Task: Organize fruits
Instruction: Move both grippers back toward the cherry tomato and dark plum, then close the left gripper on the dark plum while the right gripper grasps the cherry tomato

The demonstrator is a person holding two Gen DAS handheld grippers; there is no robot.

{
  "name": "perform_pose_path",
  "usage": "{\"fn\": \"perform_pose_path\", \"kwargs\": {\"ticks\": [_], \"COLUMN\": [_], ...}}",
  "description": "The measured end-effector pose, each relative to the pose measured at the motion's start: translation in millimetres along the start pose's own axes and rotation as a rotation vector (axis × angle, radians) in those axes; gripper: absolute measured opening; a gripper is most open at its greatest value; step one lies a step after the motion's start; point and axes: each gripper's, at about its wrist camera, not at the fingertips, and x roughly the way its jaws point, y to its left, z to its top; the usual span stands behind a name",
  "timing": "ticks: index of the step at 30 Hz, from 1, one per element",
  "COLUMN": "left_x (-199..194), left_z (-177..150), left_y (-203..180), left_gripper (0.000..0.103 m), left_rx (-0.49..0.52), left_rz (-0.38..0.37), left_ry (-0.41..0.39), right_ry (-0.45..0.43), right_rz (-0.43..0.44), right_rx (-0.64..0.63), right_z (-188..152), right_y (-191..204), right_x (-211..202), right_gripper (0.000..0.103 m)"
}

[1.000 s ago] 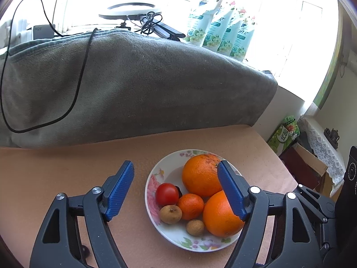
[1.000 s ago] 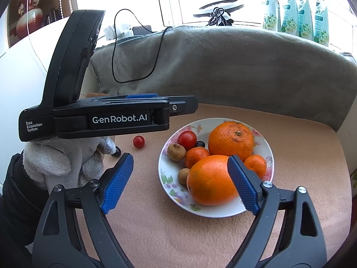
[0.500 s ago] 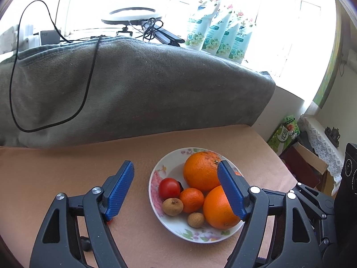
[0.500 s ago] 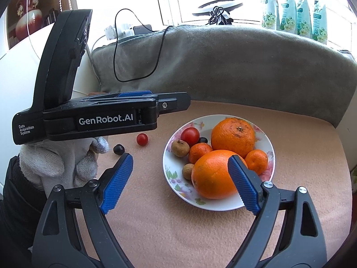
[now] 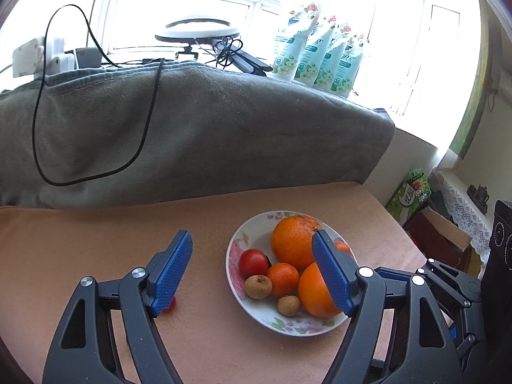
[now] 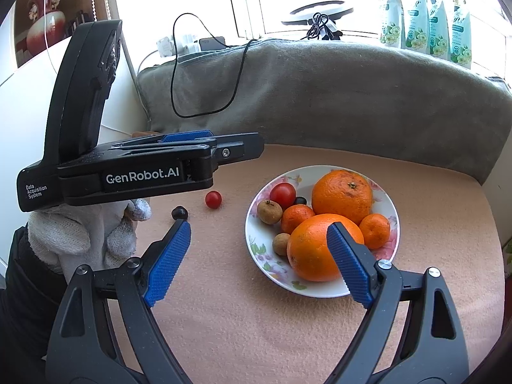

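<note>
A floral plate (image 5: 236,249) (image 6: 323,291) holds two big oranges (image 6: 341,192), two small mandarins (image 6: 296,217), a red tomato (image 5: 252,262) (image 6: 282,194), two brown longans (image 5: 258,286) and a dark grape (image 6: 300,200). A small red tomato (image 6: 213,199) and a dark grape (image 6: 179,213) lie on the cloth left of the plate. The red one peeks out behind my left finger (image 5: 169,308). My left gripper (image 5: 252,272) is open and empty, above the plate's left side. My right gripper (image 6: 259,256) is open and empty, in front of the plate.
The peach table cloth (image 6: 243,326) ends at a grey blanket-covered ridge (image 5: 192,134) behind. A black cable (image 5: 96,172) hangs over it. Pouches (image 5: 316,60) and a ring light (image 5: 196,32) stand on the sill. Boxes (image 5: 438,236) lie past the table's right edge.
Both grippers have drawn back and to the left from the plate. The loose red tomato and dark grape have come into view beside the left gripper.
</note>
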Motion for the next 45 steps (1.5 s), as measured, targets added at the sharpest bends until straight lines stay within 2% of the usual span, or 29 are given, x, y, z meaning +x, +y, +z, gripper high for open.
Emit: {"fn": "perform_pose_path", "kwargs": {"ticks": [8, 17, 25, 35, 37, 39, 43, 45], "left_x": [-15, -41, -56, -63, -60, -56, -48, -43], "left_z": [-2, -11, -36, -75, -80, -84, -89, -90], "left_y": [15, 57, 90, 99, 97, 95, 94, 93], "left_gripper": [0.077, 0.077, 0.077, 0.077, 0.074, 0.068, 0.065, 0.061], "left_rx": [-0.016, -0.078, -0.146, -0.202, -0.196, -0.191, -0.188, -0.179], "left_rz": [0.022, 0.096, 0.15, 0.169, 0.166, 0.162, 0.142, 0.135], "left_ry": [-0.023, -0.054, -0.038, -0.013, 0.003, 0.021, 0.042, 0.056], "right_ry": [0.001, 0.01, 0.025, 0.055, 0.069, 0.084, 0.107, 0.126], "right_rz": [0.019, 0.056, 0.085, 0.097, 0.095, 0.095, 0.097, 0.099], "right_rx": [0.001, 0.018, 0.013, -0.003, -0.02, -0.04, -0.074, -0.082], "right_z": [2, 9, 23, 39, 41, 43, 47, 48], "right_y": [8, 11, 14, 26, 32, 38, 48, 51], "right_x": [2, 8, 22, 53, 62, 73, 92, 103], "right_gripper": [0.089, 0.089, 0.089, 0.089, 0.089, 0.089, 0.089, 0.08]}}
